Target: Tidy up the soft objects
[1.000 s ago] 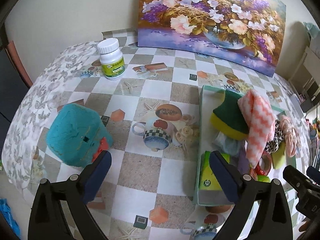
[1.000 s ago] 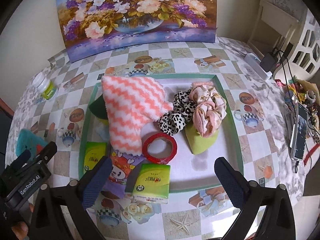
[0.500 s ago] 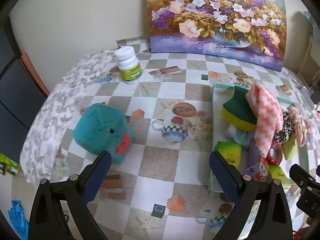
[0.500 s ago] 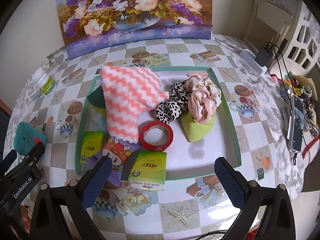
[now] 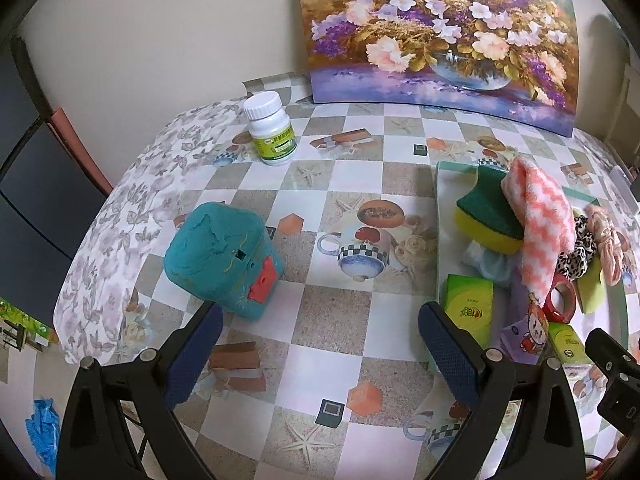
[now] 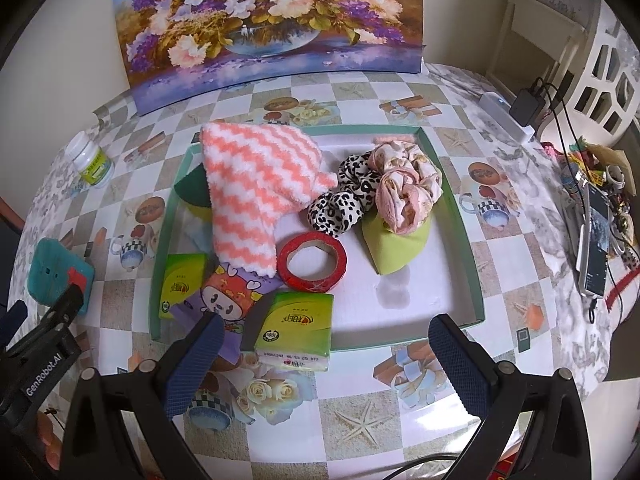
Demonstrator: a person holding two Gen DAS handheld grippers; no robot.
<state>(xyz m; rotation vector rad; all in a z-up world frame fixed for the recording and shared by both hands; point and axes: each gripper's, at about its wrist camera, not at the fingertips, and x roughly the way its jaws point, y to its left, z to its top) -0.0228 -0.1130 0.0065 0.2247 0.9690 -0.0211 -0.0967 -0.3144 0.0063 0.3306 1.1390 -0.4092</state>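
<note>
Hovering both grippers above the near table edge, I am holding the left gripper (image 5: pixel 320 344) and the right gripper (image 6: pixel 326 354) spread wide and empty. I am judging the teal plush block (image 5: pixel 222 258), lying alone on the tablecloth left of the green tray (image 6: pixel 456 200), as the next pick; I am planning to straddle its middle and squeeze gently

"GenRobot.AI" on left gripper (image 6: pixel 44 364) (white lettering)

Home dining corner; patterned tablecloth (image 5: pixel 352 184), flower painting (image 6: pixel 264 20) (propped against wall)
</note>
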